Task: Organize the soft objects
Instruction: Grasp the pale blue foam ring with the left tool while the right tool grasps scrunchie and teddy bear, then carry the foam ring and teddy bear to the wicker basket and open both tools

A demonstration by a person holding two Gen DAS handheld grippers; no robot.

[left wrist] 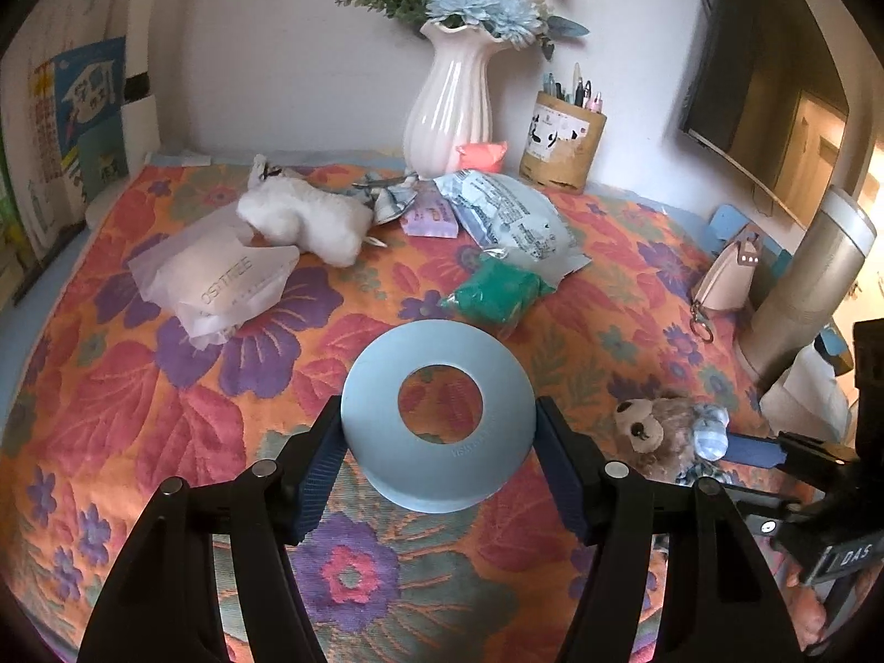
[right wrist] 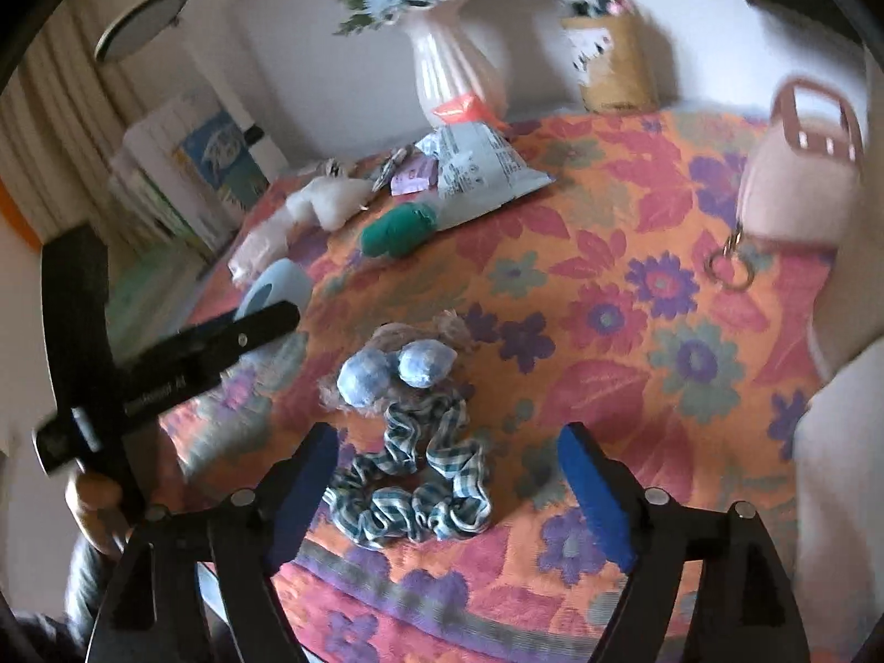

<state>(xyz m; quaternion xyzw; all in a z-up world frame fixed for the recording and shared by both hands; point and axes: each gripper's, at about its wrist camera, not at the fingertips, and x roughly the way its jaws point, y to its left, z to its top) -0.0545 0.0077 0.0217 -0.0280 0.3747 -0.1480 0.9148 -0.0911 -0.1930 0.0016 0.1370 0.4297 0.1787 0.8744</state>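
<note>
The left gripper (left wrist: 439, 461) clamps a blue ring (left wrist: 439, 414) by its rim. The right gripper (right wrist: 447, 475) stands wide with a checked scrunchie (right wrist: 411, 483) lying on the worktop between its jaws, untouched; a teddy (right wrist: 398, 370) lies just beyond.

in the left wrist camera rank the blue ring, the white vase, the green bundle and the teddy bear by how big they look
1. blue ring, though it sits nearest the camera
2. white vase
3. green bundle and teddy bear: too alike to rank
</note>
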